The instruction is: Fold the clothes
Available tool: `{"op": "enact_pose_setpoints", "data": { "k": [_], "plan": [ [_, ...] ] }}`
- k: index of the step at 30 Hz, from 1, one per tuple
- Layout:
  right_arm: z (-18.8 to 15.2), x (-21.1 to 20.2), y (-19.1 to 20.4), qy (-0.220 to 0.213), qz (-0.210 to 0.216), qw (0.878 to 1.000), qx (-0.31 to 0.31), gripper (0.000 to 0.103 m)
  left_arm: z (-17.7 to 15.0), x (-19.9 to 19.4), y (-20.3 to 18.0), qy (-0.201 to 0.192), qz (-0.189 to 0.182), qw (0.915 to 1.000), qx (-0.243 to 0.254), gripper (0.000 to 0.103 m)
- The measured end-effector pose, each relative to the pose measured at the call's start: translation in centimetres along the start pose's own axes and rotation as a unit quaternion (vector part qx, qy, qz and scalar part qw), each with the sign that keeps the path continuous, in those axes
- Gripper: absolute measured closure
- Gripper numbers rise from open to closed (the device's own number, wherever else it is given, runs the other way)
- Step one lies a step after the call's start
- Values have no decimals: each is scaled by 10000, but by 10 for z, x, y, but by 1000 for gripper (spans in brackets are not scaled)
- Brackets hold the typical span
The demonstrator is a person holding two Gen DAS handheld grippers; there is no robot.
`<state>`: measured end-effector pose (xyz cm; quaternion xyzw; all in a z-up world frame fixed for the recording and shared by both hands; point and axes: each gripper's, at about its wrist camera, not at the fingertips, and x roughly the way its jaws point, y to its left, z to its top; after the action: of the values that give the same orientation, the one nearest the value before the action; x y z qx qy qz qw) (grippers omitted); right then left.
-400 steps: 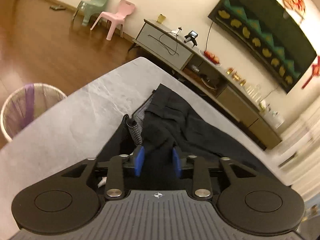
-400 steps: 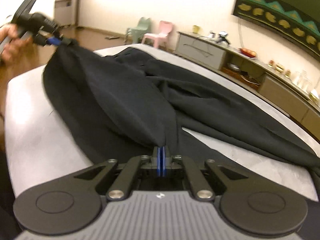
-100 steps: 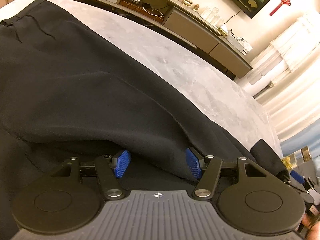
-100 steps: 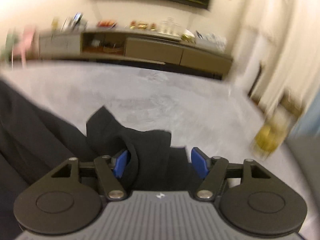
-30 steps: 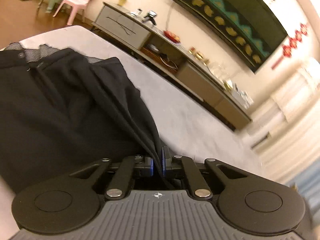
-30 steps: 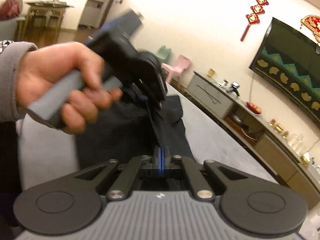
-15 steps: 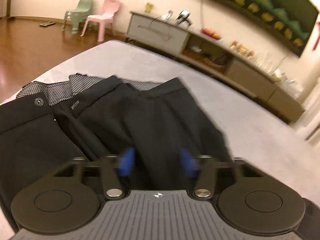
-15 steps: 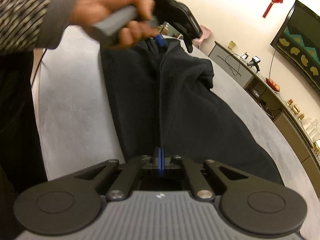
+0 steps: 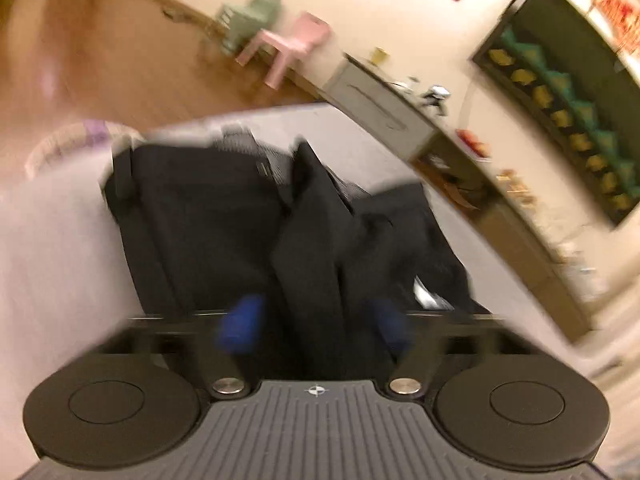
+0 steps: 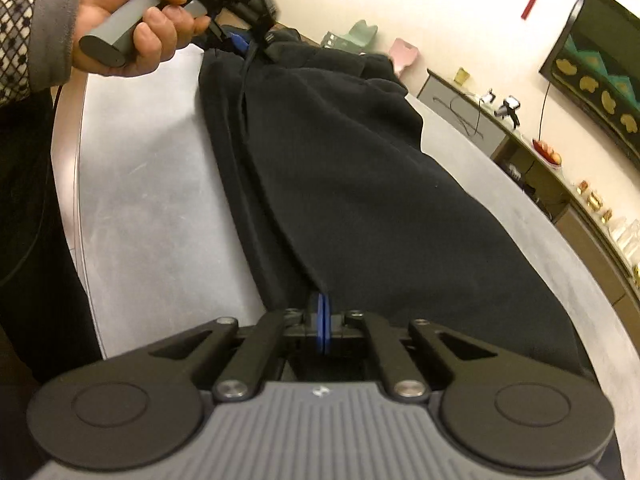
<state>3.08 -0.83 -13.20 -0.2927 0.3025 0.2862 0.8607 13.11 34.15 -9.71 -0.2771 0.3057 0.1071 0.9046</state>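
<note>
Left claw (image 9: pixel 316 326): standing wide, blue pads (image 9: pixel 240 324) well apart, nothing gripped. Differing from one second ago, when the same pads were shut on a fold of cloth; loosening already half a second back. Left view heavily blurred, so exact clearance from the cloth not readable.

Right claw (image 10: pixel 324 318): pinching shut on the near edge of the black trousers (image 10: pixel 360 184), lower centre of the right view, as in the two preceding looks.

Black trousers: lying on the grey surface (image 10: pixel 152 208), running from lower centre to upper left of the right view. Doubled over: leg ends resting on the waistband end in the middle of the left view, checked lining showing at the upper edge. Layers not squared; a ridge of cloth standing up between the left pads.

Left hand (image 10: pixel 132 20): gripping the tool handle at upper left of the right view, tool tip just above the far end of the trousers.

Judgement: first lengthwise-to-half fold laid down and released on the left side only. Right side not yet released. Likely remaining: letting go on the right, flattening the ridge, then a further fold. Risk: top layer sliding off line if dragged by the closed right claw.
</note>
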Motion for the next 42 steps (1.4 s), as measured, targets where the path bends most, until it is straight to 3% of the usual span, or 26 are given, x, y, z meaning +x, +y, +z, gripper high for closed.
{"op": "enact_pose_setpoints", "data": {
  "k": [1, 2, 3, 4, 5, 7, 9, 11, 12, 13, 14, 15, 16, 18, 20, 23, 24, 25, 26, 29, 31, 32, 34, 42],
  "plan": [
    [-1, -1, 0, 0, -5, 10000, 8, 102, 9, 11, -9, 14, 79, 9998, 203, 20],
    [-1, -1, 0, 0, -11, 10000, 15, 102, 16, 21, -17, 87, 109, 9990, 434, 37],
    [-1, 0, 1, 2, -38, 10000, -20, 102, 22, 29, -24, 135, 131, 9977, 649, 63],
    [-1, 0, 1, -1, -63, 10000, -57, 102, 27, 26, -27, 55, 115, 9969, 777, 101],
    [-1, 0, 2, -6, -85, 9999, -93, 102, 31, 19, -27, -104, 56, 9965, 831, 102],
    [-2, 0, 6, -15, -183, 9996, -231, 102, 33, -33, 0, -1016, -374, 9940, 156, 102],
    [-5, 0, 11, -36, -275, 9991, -326, 101, 25, -43, 45, -968, -133, 9922, -774, 102],
    [-8, -1, 11, -95, -240, 9994, -240, 100, 19, -24, 74, -278, -15, 9903, -1363, 100],
    [-9, -2, 10, -123, -219, 9995, -187, 100, 18, -24, 80, -229, -145, 9883, -1501, 99],
    [-9, -2, 9, -131, -197, 9996, -160, 100, 17, -27, 79, -270, -213, 9889, -1443, 84],
    [-10, -3, 9, -134, -175, 9997, -139, 100, 17, -29, 76, -298, -150, 9909, -1307, 55],
    [-17, -11, 2, -129, -177, 9997, 137, 100, 17, -30, 71, -347, -20, 9919, -1222, 42],
    [-25, -21, -7, -122, -185, 9986, 473, 99, 17, -27, 66, -379, 32, 9921, -1198, 36],
    [-42, -40, -23, -107, -200, 9932, 1144, 89, 23, -18, 56, -288, 33, 9938, -1069, 42],
    [-58, -60, -40, -92, -214, 9832, 1808, 82, 31, -12, 51, -297, 100, 9963, -804, 96],
    [-83, -89, -65, -68, -232, 9600, 2789, 70, 47, 2, 68, -383, 257, 9942, -973, 97],
    [-92, -99, -74, -60, -238, 9501, 3111, 60, 50, 8, 75, -261, 256, 9931, -1118, 97],
    [-114, -115, -88, -89, -392, 9270, 3728, 56, 49, 13, 81, -120, 267, 9920, -1231, 97],
    [-140, -133, -102, -127, -578, 8963, 4396, 55, 46, 18, 83, 14, 284, 9916, -1263, 97],
    [-213, -184, -144, -281, -1153, 7846, 6085, 50, 44, 25, 82, 141, 322, 9919, -1220, 97],
    [-249, -215, -161, -332, -1834, 7269, 6609, 41, 44, 28, 79, 156, 343, 9926, -1155, 97],
    [-261, -224, -170, -217, -2157, 7138, 6659, 39, 44, 29, 77, 163, 354, 9929, -1123, 97],
    [-273, -223, -186, 321, -2321, 7161, 6575, 36, 44, 32, 74, 177, 375, 9935, -1058, 97],
    [-238, -193, -192, 1115, -2344, 7858, 5614, 37, 43, 31, 76, 230, 341, 9941, -1003, 97]
  ]
}}
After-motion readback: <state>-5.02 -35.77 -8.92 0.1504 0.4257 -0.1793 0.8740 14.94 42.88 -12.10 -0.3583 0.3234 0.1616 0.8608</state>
